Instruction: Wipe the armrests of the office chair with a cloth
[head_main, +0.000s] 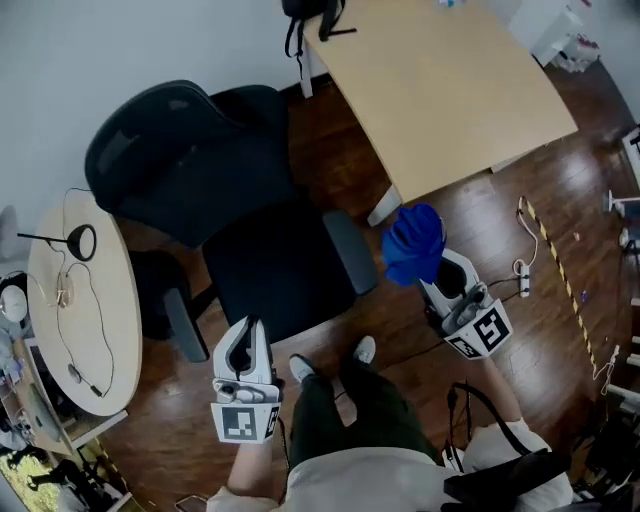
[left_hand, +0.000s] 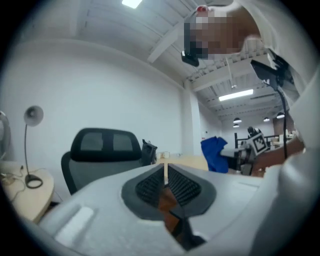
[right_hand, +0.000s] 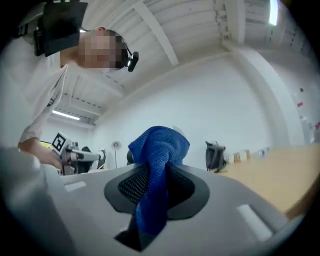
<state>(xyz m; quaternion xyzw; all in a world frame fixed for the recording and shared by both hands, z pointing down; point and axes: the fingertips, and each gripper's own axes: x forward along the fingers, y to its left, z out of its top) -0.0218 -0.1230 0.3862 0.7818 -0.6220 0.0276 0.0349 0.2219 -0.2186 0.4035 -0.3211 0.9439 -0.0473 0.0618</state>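
A black office chair (head_main: 230, 210) stands in front of me, with one grey armrest (head_main: 350, 250) on its right side and the other (head_main: 186, 322) on its left. My right gripper (head_main: 428, 282) is shut on a blue cloth (head_main: 413, 245) and holds it in the air just right of the right armrest. In the right gripper view the cloth (right_hand: 157, 160) bunches up out of the closed jaws. My left gripper (head_main: 247, 328) hovers over the seat's front edge, shut with nothing in it. The left gripper view shows the chair back (left_hand: 102, 150) and the blue cloth (left_hand: 215, 152).
A large wooden desk (head_main: 450, 90) stands at the back right. A round table (head_main: 95, 330) with a desk lamp (head_main: 80, 242) and cables is close on the left. A power strip (head_main: 522, 278) and cords lie on the dark wood floor to the right. My shoes (head_main: 330, 362) are beside the seat.
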